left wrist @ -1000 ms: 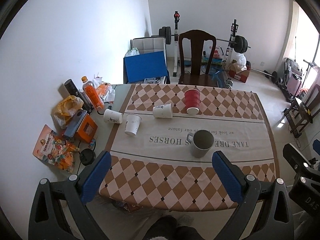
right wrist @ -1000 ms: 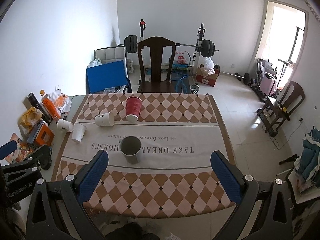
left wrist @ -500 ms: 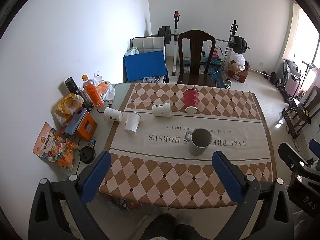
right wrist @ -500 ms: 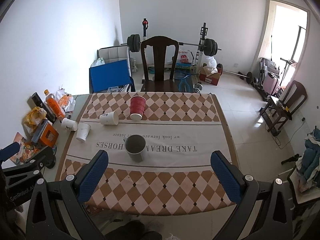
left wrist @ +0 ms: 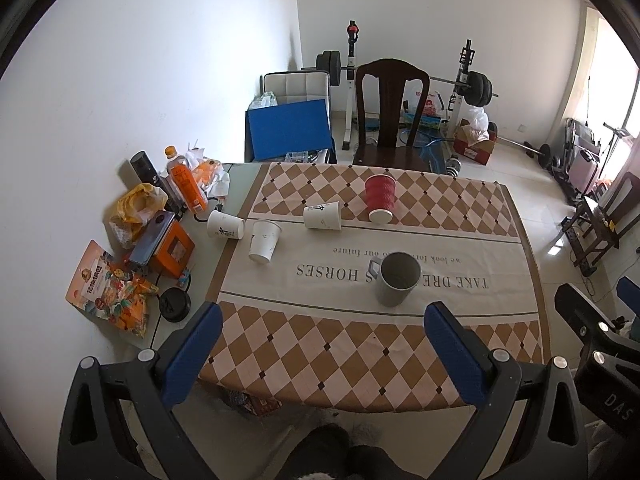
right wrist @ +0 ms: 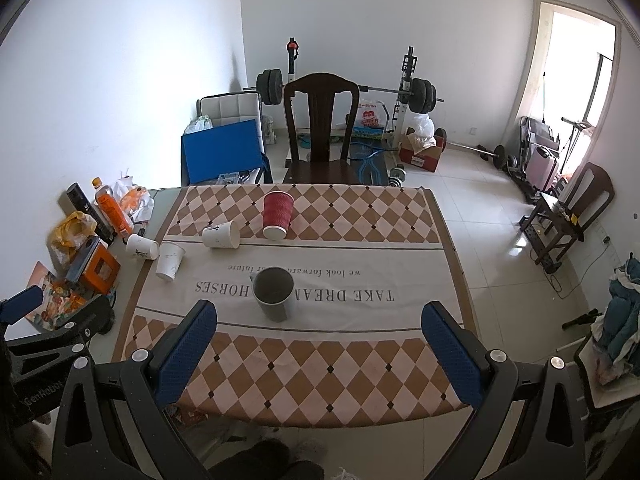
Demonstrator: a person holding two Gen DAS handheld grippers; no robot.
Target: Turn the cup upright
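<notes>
A grey mug (left wrist: 397, 278) (right wrist: 273, 293) stands upright with its mouth up near the middle of the checkered tablecloth (left wrist: 360, 344). A red ribbed cup (left wrist: 380, 198) (right wrist: 277, 215) stands mouth down farther back. One white paper cup (left wrist: 322, 216) (right wrist: 221, 234) lies on its side beside it. A second white cup (left wrist: 264, 240) (right wrist: 170, 261) stands on the cloth's left edge, and a third (left wrist: 225, 225) (right wrist: 141, 246) lies on its side off the cloth. My left gripper (left wrist: 320, 344) and right gripper (right wrist: 318, 340) are both open, empty, and held high over the table's near edge.
Snack bags, an orange box (left wrist: 172, 249), an orange bottle (left wrist: 186, 186) and a black lid (left wrist: 175, 305) crowd the table's left side. A dark wooden chair (left wrist: 390, 120) stands behind the table. Weights and a rack stand by the far wall.
Both grippers have pulled back and risen a little, so the table looks smaller and farther off. Nothing on the table has moved.
</notes>
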